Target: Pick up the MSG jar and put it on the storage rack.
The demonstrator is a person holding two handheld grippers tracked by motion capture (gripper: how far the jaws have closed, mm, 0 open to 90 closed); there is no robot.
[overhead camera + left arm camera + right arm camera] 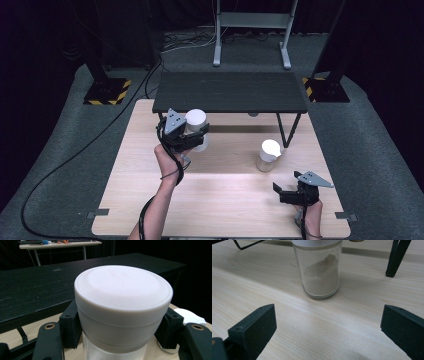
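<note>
Near the worktop's [150,200] back edge, my left claw [192,137] is clamped on a white-lidded jar [122,305]. Right claw [290,192] sits wide open, empty, facing the powder jar [320,272].

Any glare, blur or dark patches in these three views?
High view: the standing jar's lid is blown out white, and the surroundings beyond the table are very dark. Left gripper view: the held jar's white lid is evenly lit, slightly soft. Right gripper view: the jar of powder is sharp, its top cropped.
</note>
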